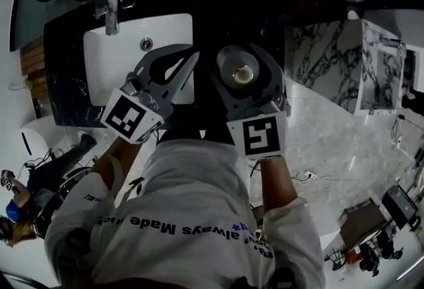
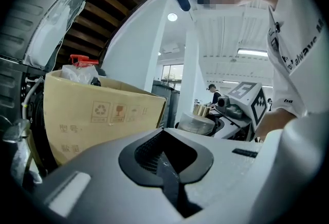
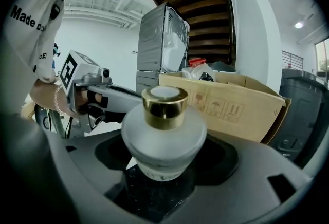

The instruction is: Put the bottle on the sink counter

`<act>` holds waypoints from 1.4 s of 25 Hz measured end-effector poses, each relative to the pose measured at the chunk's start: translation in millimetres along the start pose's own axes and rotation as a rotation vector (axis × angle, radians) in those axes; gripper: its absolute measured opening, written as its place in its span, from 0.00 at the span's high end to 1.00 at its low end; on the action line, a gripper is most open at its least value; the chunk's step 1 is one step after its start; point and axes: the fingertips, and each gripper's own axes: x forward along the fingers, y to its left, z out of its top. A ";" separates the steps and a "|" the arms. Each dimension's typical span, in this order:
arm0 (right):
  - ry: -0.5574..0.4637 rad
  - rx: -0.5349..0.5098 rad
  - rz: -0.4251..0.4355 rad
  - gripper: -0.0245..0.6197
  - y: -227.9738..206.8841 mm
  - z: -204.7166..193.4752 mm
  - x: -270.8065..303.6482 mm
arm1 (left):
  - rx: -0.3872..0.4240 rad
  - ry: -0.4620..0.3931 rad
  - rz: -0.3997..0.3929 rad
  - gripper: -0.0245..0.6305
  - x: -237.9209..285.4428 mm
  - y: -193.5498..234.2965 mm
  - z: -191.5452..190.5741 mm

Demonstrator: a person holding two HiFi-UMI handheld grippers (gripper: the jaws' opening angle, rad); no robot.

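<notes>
Right gripper (image 1: 242, 59) is clenched on the squat frosted-glass bottle with a gold cap (image 3: 164, 130) - jaws hug its wide body from both sides and the cap points up, so it's carried upright and can be set straight onto its base. In the head view the bottle is over the dark marbled sink counter (image 1: 66, 89), just to the right of the white rectangular basin (image 1: 106, 62) and apart from the chrome faucet (image 1: 109, 12). Dark speckled stone shows right beneath the base in the right gripper view; can't tell if it's touching yet. Left gripper (image 1: 189, 62) has its jaws pressed together on nothing - it hangs over the basin's near edge, parked beside the right one, likely just out of the way. Placing step looks nearly finished; release not yet done.
</notes>
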 end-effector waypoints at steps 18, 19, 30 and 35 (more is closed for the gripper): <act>0.042 0.017 -0.056 0.44 -44.3 -89.3 74.4 | -0.030 0.139 -0.018 0.96 68.7 27.9 -90.1; 0.065 0.023 -0.054 0.44 -45.2 -93.5 76.1 | -0.025 0.141 -0.020 0.96 70.5 29.8 -94.6; 0.065 0.031 -0.057 0.44 -55.2 -119.4 101.6 | 0.003 0.167 -0.033 0.96 86.9 42.7 -125.7; 0.072 0.041 -0.057 0.44 -57.7 -129.5 108.8 | -0.012 0.191 -0.031 0.96 93.0 45.6 -134.8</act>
